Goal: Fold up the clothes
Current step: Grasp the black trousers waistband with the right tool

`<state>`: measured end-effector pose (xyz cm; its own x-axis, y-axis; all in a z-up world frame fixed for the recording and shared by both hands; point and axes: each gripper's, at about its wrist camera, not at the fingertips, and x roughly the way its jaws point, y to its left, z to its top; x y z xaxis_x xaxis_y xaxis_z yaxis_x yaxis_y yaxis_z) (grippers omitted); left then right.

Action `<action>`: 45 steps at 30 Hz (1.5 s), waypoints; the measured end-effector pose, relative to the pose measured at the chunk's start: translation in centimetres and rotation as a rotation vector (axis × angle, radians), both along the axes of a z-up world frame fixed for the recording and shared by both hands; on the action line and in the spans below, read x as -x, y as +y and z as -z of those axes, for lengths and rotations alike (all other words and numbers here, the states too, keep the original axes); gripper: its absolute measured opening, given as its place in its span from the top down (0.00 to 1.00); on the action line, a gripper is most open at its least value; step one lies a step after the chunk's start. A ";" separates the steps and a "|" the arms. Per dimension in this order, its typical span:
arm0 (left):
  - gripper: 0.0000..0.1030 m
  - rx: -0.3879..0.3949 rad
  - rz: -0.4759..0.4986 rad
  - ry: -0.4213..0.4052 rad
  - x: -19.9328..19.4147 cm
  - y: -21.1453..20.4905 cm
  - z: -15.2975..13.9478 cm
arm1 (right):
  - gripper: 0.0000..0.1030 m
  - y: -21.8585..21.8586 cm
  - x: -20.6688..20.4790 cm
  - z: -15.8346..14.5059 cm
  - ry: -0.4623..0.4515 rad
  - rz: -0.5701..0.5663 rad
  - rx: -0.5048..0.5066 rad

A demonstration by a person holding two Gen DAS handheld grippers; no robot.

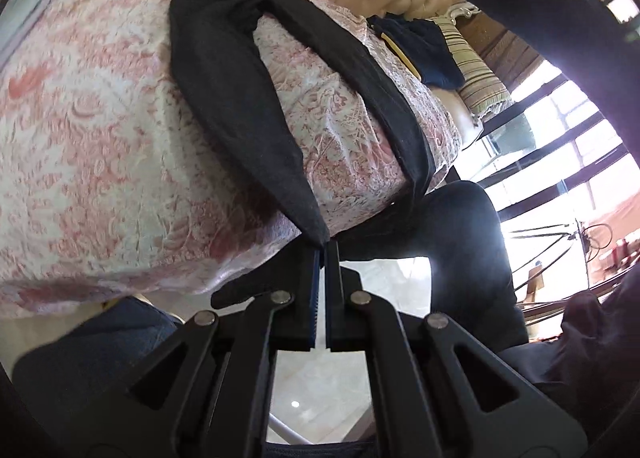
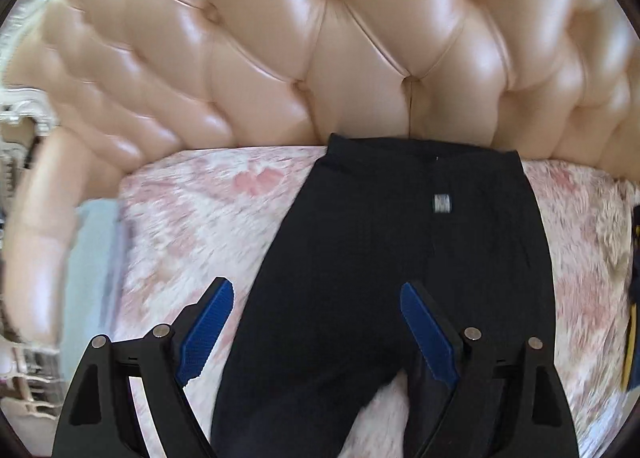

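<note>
Spread flat across a pink-and-white patterned bedspread point(image 2: 192, 217), a pair of black trousers point(image 2: 380, 258) lies with its waistband against the tufted cream headboard point(image 2: 280, 57) and its legs running back toward both hand-held tools. Its small grey label point(image 2: 442, 203) sits just ahead of the right gripper point(image 2: 316, 302), whose blue-padded jaws stand wide apart above the seat of the trousers, holding nothing; the cloth passes beneath and between them, with the left pad over the bedspread just off the garment's edge and the right pad over the black fabric. The view is blurred, so whether either pad touches the cloth cannot be told.

At the foot end, the left gripper point(image 1: 323, 248) is fully closed, its tips pinching the hem of one trouser leg point(image 1: 248, 117), which stretches away from it up the bed toward the headboard. The other trouser leg point(image 1: 360, 69) runs to the gripper's right and drops over the mattress edge. Beyond that, farther right, a dark blue garment point(image 1: 424, 49) rests against a striped cushion point(image 1: 476, 69), near a bright window point(image 1: 560, 145).
</note>
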<state>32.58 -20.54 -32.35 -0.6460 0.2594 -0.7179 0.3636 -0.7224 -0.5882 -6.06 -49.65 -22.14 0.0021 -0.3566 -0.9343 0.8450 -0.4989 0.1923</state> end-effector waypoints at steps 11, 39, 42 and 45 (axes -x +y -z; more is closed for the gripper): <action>0.98 -0.096 -0.015 0.027 -0.7 -1.2 1.4 | 0.17 -8.9 2.6 8.1 0.009 0.043 -0.164; 0.98 -0.121 -0.015 0.087 -1.4 -2.0 1.6 | 0.97 -10.1 2.7 9.8 -0.060 0.096 -0.131; 0.98 -0.115 -0.004 0.101 -1.1 -1.7 1.1 | 0.97 -9.5 3.1 8.5 -0.051 0.095 -0.108; 0.98 -0.078 0.034 0.107 -0.2 -0.8 0.0 | 0.97 -8.8 3.7 6.9 -0.035 0.087 -0.098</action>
<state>32.80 -21.34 -32.36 -0.7074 0.3350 -0.6224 0.2721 -0.6836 -0.6773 -9.75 -58.44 -29.09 0.0081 -0.2637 -0.9646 0.7916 -0.5877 0.1673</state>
